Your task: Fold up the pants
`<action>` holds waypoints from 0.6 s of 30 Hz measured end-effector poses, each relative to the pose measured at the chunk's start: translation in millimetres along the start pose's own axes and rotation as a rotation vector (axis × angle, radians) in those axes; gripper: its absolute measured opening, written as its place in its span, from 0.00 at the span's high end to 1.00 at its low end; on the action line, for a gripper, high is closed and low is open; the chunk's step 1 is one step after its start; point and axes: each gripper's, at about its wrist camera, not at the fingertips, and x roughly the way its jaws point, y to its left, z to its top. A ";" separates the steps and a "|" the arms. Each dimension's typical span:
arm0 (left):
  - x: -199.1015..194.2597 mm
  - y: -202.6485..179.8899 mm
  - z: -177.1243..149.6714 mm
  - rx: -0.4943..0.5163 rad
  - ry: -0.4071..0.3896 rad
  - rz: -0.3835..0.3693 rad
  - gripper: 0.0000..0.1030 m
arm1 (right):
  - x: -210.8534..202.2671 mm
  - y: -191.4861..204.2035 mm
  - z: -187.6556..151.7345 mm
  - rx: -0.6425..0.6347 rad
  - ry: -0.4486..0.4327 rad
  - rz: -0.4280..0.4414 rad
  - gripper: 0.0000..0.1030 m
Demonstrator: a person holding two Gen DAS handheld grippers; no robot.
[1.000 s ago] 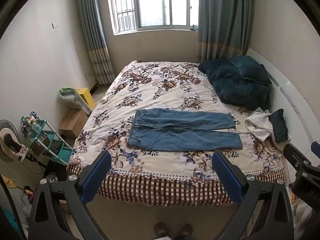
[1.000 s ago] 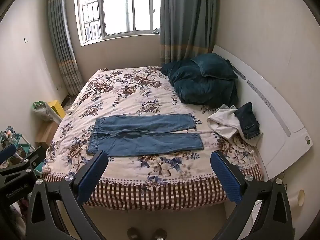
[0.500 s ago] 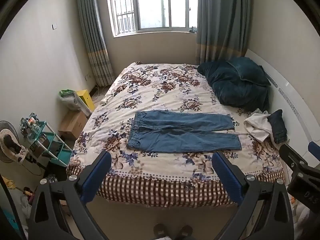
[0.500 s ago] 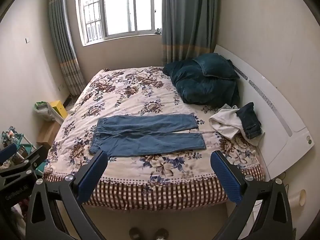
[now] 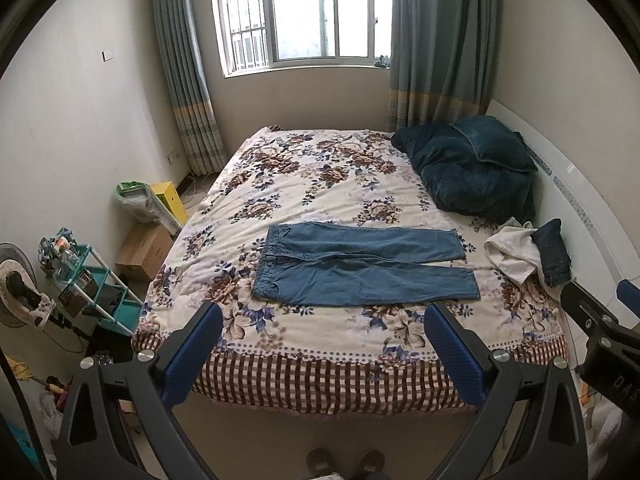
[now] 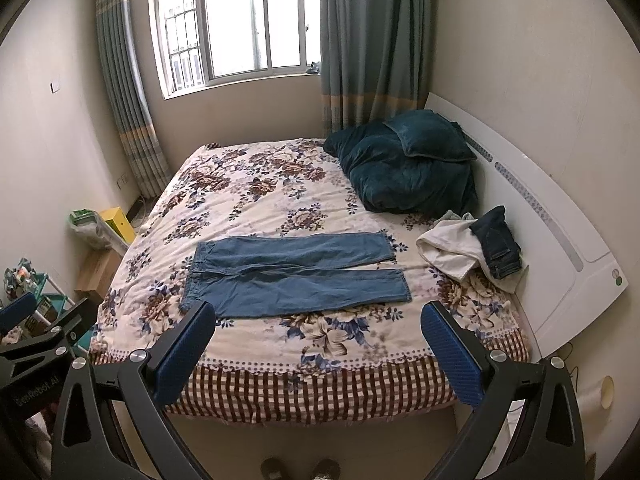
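Daylight enters through the window, which is overexposed. Room evenly lit, shadows soft. Focus sharp. Strong fisheye bending, black vignette at corners.

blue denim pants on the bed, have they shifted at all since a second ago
No. The blue denim pants lie flat on the same flowers of the floral bedspread, their cuffs as near the white garment as before; only the camera view has drifted.

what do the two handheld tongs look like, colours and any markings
Both match. The left tongs and right tongs have black angular frames with triangular cutouts and silver round bolts at the joints. Each finger carries a long blue pad with a fine textured surface. The left tongs body, seen from the right wrist, bears pale lettering too blurred to read surely.
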 end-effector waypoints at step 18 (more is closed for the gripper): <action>-7.6 0.4 3.8 0.003 -0.008 0.001 0.00 | -3.6 -3.7 -0.9 -0.001 0.002 0.007 0.00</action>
